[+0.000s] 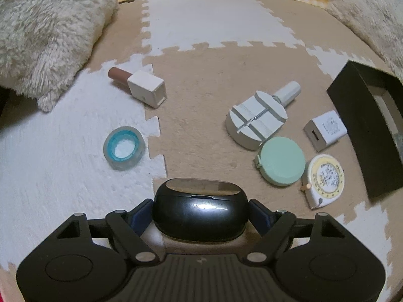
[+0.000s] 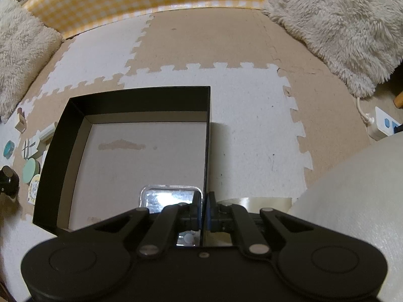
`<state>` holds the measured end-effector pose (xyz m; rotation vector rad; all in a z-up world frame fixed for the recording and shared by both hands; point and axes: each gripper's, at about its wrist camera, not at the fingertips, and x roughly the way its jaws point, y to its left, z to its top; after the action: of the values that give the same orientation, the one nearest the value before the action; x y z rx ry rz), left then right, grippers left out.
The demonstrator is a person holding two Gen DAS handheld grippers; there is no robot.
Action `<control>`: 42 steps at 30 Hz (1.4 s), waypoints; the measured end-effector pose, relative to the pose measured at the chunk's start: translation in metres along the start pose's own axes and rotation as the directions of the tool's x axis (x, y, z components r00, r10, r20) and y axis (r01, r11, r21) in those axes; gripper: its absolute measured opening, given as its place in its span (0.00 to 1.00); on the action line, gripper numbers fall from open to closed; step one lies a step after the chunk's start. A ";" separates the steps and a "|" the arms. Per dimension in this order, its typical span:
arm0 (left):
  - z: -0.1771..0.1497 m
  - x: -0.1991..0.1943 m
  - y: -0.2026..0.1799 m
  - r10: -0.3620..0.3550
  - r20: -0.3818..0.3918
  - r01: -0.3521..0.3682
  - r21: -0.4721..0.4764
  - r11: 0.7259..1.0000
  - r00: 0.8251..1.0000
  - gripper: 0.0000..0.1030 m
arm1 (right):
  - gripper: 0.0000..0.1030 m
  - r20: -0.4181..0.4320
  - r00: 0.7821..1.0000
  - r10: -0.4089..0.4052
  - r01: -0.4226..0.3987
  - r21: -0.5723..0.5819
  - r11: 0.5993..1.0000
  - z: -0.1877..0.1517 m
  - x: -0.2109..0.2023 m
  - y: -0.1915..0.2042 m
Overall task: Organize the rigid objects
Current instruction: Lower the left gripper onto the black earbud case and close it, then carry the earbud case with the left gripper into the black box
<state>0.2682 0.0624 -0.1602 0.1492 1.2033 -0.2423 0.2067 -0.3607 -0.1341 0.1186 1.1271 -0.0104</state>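
Note:
My left gripper (image 1: pixel 201 207) is shut on a glossy black oval case (image 1: pixel 200 211) and holds it above the foam mat. Ahead lie a clear tape roll (image 1: pixel 124 148), a lipstick with a white cap (image 1: pixel 141 85), a grey watch tool (image 1: pixel 259 118), a mint round compact (image 1: pixel 282 161), a white charger cube (image 1: pixel 325 129) and a yellow tape measure (image 1: pixel 326 178). My right gripper (image 2: pixel 204 201) is shut on the right wall of the black box (image 2: pixel 207 136). A clear plastic case (image 2: pixel 168 198) lies inside the box near that wall.
Fluffy cream cushions lie at the far left (image 1: pixel 47 32) and far right (image 2: pixel 342 27). A yellow checked wall (image 2: pixel 141 2) bounds the mat. A white power strip (image 2: pixel 382 124) lies at the right. The black box's corner (image 1: pixel 362 125) shows right of the loose items.

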 end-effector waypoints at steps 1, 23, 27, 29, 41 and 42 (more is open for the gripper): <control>-0.001 0.000 0.000 -0.006 0.007 0.006 -0.031 1.000 1.000 0.78 | 0.04 0.000 1.000 -0.001 0.001 -0.001 1.000 0.000 -0.001 0.000; 0.003 -0.068 -0.069 -0.176 0.255 0.233 -0.215 0.948 0.951 0.78 | 0.04 -0.011 1.000 0.005 -0.005 0.001 1.000 -0.004 -0.007 -0.001; 0.003 -0.074 -0.093 -0.249 0.276 0.312 -0.214 0.926 0.928 0.78 | 0.04 -0.011 1.000 0.005 -0.005 0.003 1.000 -0.004 -0.007 -0.001; 0.004 -0.077 -0.106 -0.274 0.289 0.339 -0.209 0.917 0.917 0.78 | 0.04 -0.011 1.000 0.004 -0.004 0.001 1.000 -0.004 -0.007 -0.001; 0.033 -0.051 -0.192 -0.378 0.283 0.431 -0.157 0.889 0.882 0.78 | 0.04 -0.013 1.000 0.014 -0.013 0.002 1.000 -0.004 -0.006 -0.002; 0.038 -0.046 -0.199 -0.379 0.281 0.433 -0.158 0.888 0.881 0.78 | 0.04 -0.013 1.000 0.015 -0.015 0.003 1.000 -0.005 -0.007 -0.002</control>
<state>0.2349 -0.1336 -0.1008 -0.3258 0.9967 -0.4828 0.1995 -0.3623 -0.1301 0.1297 1.1387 0.0021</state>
